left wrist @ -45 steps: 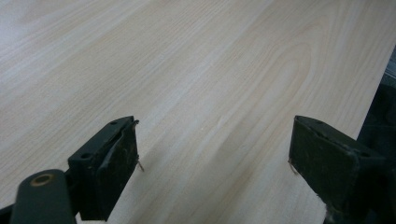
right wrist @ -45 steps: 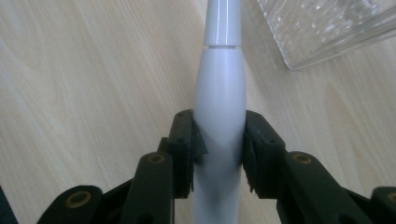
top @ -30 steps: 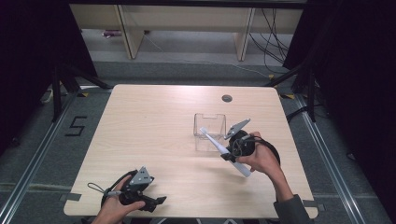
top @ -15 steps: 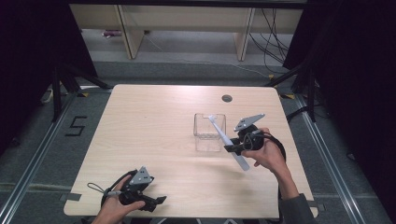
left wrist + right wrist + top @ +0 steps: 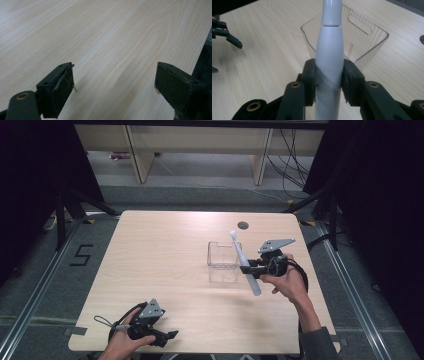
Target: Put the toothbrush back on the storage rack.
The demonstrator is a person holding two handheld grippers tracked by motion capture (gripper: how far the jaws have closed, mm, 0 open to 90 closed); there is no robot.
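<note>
High view: white electric toothbrush [image 5: 244, 262] gripped around its handle by the right claw [image 5: 251, 266], tilted, brush head raised over the clear plastic bin [image 5: 223, 261] that stands mid-tabletop [image 5: 160, 250]; left claw [image 5: 167, 336] rests near the front edge, well apart
Risk, high view: handle end hangs outside the bin's near-right wall, so lowering at this tilt could knock the light bin aside or tip it
Left gripper view: jaws spread wide over bare wood, holding nothing; no help in steadying the bin from here
Right gripper view: pads [image 5: 313, 75] clenched on the toothbrush's smooth tapered body, bin rim [image 5: 352, 56] just beyond
Risk, right gripper view: glossy tapered handle could slide or swivel between the pads and drop short of the bin
</note>
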